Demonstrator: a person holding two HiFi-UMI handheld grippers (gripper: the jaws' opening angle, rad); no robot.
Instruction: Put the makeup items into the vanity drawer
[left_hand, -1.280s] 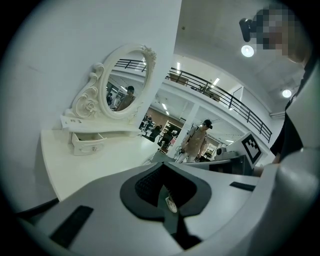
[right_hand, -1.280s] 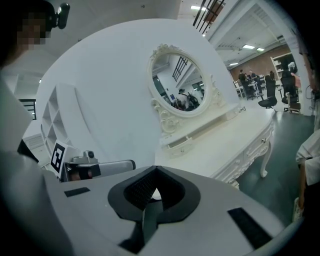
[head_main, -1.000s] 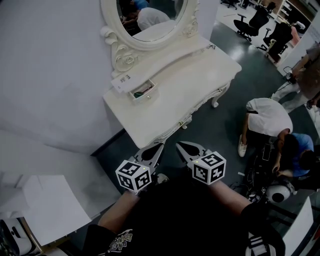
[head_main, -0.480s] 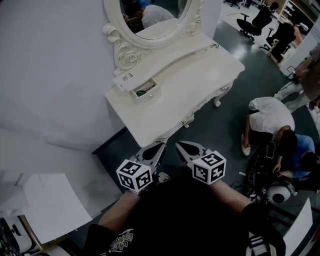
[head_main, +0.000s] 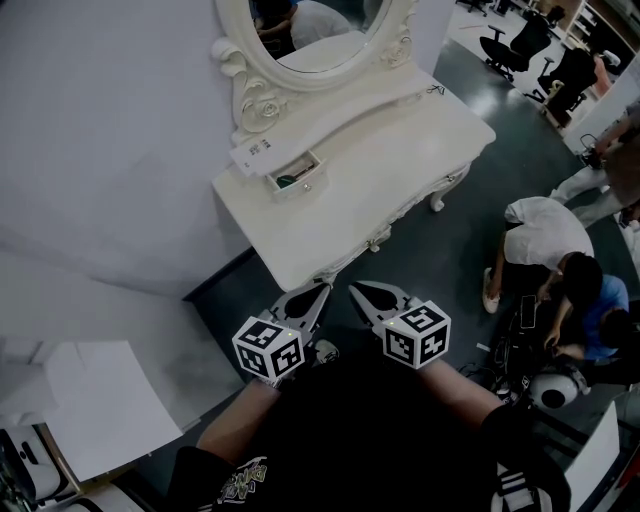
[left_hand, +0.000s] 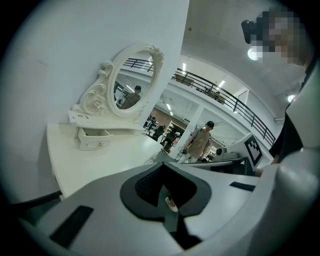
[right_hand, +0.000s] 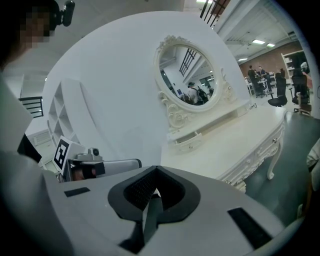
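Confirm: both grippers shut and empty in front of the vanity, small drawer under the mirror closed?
No: the small drawer is pulled open, as the head view shows. Otherwise right: left gripper and right gripper are shut and empty in front of the vanity.

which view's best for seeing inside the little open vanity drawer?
Head view: it looks steeply down into the open drawer, showing its inside. The left and right gripper views see only its front and side from low down, with the inside hidden.
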